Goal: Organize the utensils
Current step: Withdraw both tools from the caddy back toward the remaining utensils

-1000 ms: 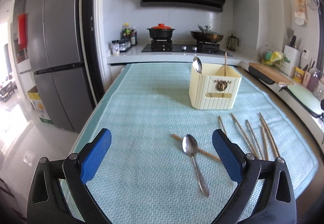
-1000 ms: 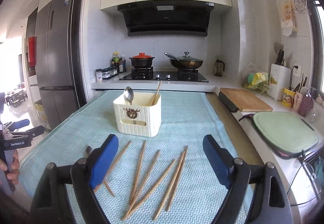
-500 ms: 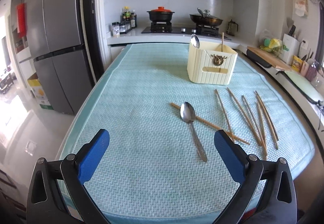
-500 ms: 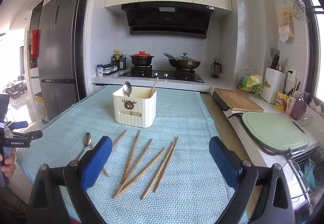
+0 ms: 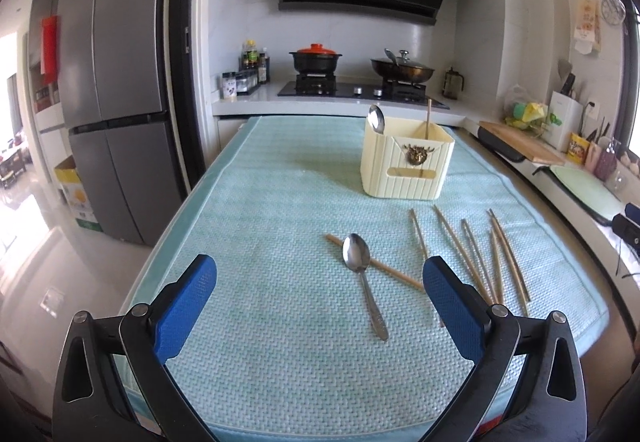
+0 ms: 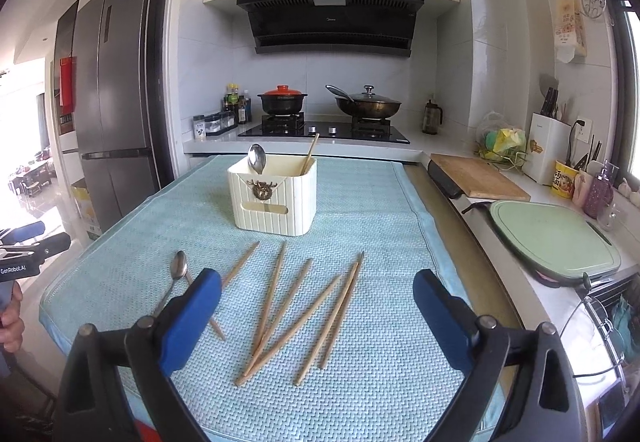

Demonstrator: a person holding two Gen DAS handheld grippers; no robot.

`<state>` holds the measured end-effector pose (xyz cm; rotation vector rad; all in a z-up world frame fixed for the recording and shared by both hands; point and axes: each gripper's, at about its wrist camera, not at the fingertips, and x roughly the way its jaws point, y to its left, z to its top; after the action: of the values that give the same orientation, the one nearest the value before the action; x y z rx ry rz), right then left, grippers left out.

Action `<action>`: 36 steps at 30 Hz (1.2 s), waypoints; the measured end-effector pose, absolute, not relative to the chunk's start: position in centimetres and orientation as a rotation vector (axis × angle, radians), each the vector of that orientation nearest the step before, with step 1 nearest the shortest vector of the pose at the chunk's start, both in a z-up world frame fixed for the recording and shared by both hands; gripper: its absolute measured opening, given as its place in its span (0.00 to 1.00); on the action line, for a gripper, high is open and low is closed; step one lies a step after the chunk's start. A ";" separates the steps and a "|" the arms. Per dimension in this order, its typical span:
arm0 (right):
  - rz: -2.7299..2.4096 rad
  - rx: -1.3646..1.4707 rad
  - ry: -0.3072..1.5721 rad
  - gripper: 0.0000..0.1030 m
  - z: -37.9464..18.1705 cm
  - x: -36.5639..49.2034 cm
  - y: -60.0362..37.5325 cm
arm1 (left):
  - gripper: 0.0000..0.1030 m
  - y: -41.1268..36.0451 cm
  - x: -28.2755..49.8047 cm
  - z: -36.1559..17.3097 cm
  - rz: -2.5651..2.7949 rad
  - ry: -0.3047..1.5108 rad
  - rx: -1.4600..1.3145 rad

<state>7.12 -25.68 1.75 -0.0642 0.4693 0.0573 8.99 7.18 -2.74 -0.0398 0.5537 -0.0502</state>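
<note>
A cream utensil holder (image 5: 406, 166) (image 6: 274, 198) stands on the light blue mat (image 5: 260, 202) (image 6: 384, 218), with one spoon and one chopstick upright inside. A loose metal spoon (image 5: 362, 274) (image 6: 176, 274) lies across one wooden chopstick (image 5: 392, 272). Several more chopsticks (image 5: 476, 258) (image 6: 304, 310) lie scattered to its right. My left gripper (image 5: 320, 302) hangs open above the near mat, the spoon ahead between its blue pads. Over the scattered chopsticks my right gripper (image 6: 316, 314) is open and holds nothing.
A stove with a black pot (image 6: 282, 102) and a wok (image 6: 368, 104) lines the far counter. A fridge (image 5: 116, 90) stands left. A wooden board (image 6: 478, 176) and a green board (image 6: 554, 236) lie on the right counter. A hand (image 6: 10, 312) shows at the left edge.
Both grippers drew back toward the near edge of the mat, so holder, spoon and chopsticks look farther away. The right gripper's jaws stand a little wider than a second ago.
</note>
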 end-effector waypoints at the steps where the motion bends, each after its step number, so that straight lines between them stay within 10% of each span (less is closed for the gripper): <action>1: 0.063 -0.067 0.472 0.95 1.8 7.5 -25.6 | 1.00 7.2 9.3 -2.8 -0.058 0.558 -0.050; 36: 0.004 -0.031 0.676 0.95 -3.7 12.7 -27.8 | 1.00 8.0 15.9 -7.7 -0.036 0.749 -0.070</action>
<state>12.68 -27.79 -3.73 -0.0313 0.6760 0.0038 15.87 7.99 -7.74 -0.0702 0.7490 -0.0360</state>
